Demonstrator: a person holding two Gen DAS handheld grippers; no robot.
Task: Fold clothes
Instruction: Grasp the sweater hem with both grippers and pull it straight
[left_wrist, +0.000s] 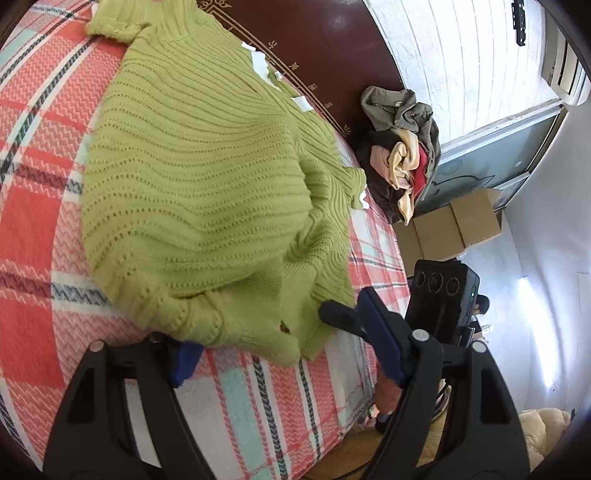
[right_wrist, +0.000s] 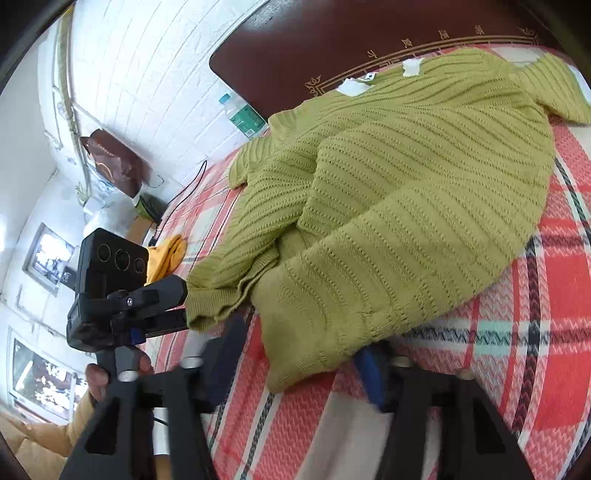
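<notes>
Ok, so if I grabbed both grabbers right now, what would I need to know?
Left gripper: open, fingers either side of a near corner of the green sweater's hem, not pinching.
Right gripper: open, hem lying between its fingers.
Things: the sweater is spread on the plaid bed cover, collar towards the headboard. More clothes sit in a pile at the bed's far corner.
Done: the sweater is laid out, and one sleeve seems to lie over the body.
Left: pinch the hem, fold it towards the collar, then do the pile.
</notes>
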